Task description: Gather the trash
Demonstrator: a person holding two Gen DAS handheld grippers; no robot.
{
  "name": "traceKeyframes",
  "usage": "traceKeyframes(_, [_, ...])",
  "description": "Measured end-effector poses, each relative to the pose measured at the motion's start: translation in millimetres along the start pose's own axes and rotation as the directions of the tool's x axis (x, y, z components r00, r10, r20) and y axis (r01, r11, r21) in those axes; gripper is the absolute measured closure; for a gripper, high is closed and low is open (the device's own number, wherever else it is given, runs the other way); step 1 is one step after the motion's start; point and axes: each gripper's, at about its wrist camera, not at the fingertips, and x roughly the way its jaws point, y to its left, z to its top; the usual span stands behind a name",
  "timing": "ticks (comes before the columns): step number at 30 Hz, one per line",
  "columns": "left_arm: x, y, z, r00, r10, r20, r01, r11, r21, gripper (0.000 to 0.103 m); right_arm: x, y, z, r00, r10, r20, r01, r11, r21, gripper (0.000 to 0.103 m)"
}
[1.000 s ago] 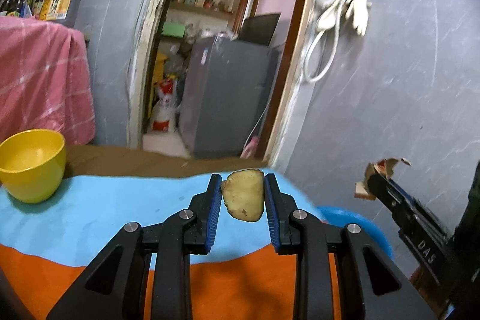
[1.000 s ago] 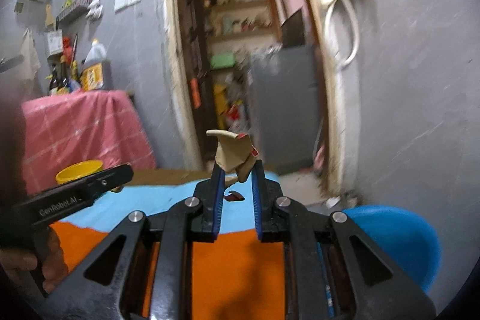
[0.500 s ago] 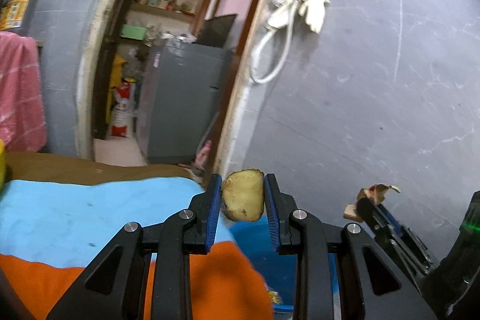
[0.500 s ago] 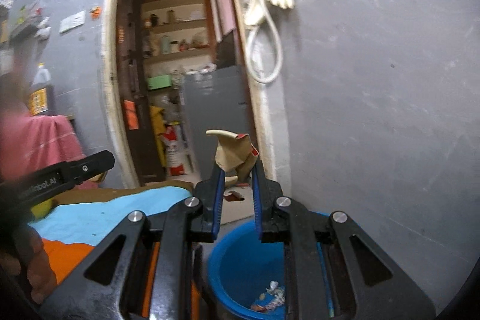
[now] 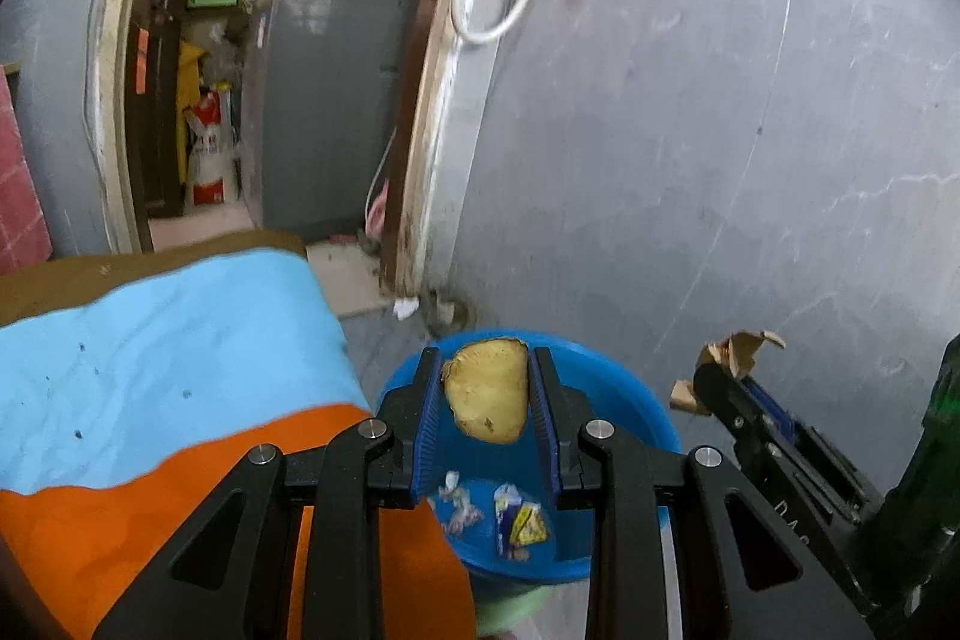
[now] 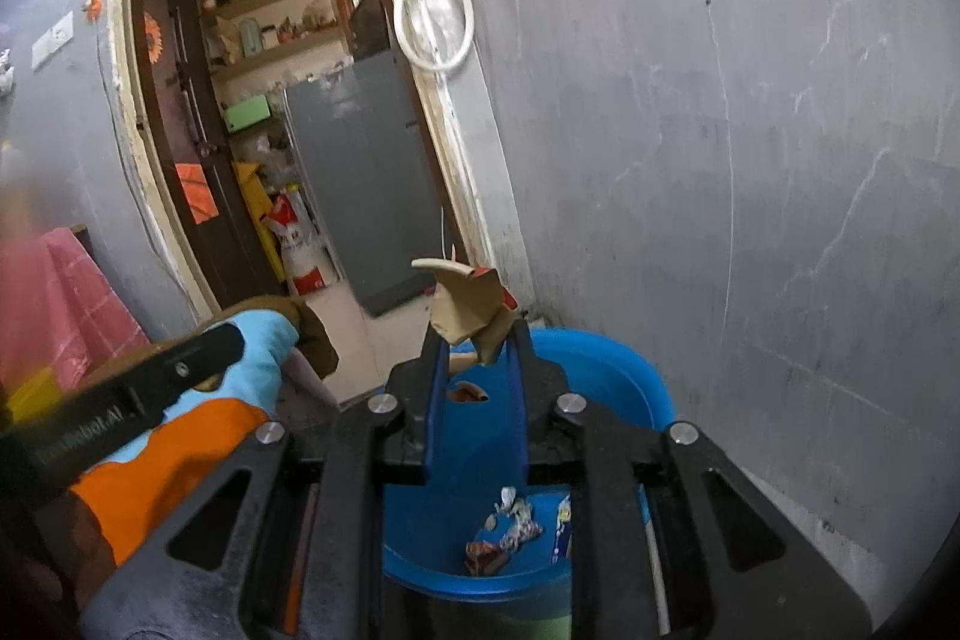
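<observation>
Two pieces of trash in hand, both over the bin, neither dropped yet. Left gripper pinches a potato slice between its blue pads, above the bin's near side. Right gripper has a crumpled cardboard scrap at its tips; jaws opening, scrap not yet fallen. Wrappers already lie on the bin floor. Left to do, by my reading: release both.

Against a second ago: both views have swung off the orange-and-blue cloth toward the wall; the bin, then at the edge, now sits under both grippers.
</observation>
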Motion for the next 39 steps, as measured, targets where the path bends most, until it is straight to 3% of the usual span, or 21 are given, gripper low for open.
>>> traceKeyframes(3, [17,-2,-8,0.996,-0.007,-0.085,0.007,1.0,0.001,0.079,5,-1,-3,1.0,0.001,-0.029,-0.001,1.0,0.002,0.046])
traceKeyframes(10, [38,4,-22,0.988,-0.003,-0.151,-0.001,1.0,-0.025,0.079,13,-5,-7,0.997,-0.002,-0.079,0.003,1.0,0.008,0.043])
traceKeyframes(22, [46,7,-25,0.982,-0.005,-0.19,-0.002,0.999,-0.036,0.078,20,-7,-5,0.994,-0.008,-0.106,0.01,1.0,0.018,0.031])
traceKeyframes(27, [44,10,-24,0.984,-0.011,-0.178,0.003,0.999,-0.044,0.069,20,-11,-5,0.995,-0.021,-0.099,0.025,0.999,0.032,0.026])
traceKeyframes(39, [41,13,-24,0.985,-0.001,-0.172,-0.006,0.999,-0.045,0.066,18,-14,-4,0.996,-0.037,-0.084,0.041,0.998,0.046,0.016])
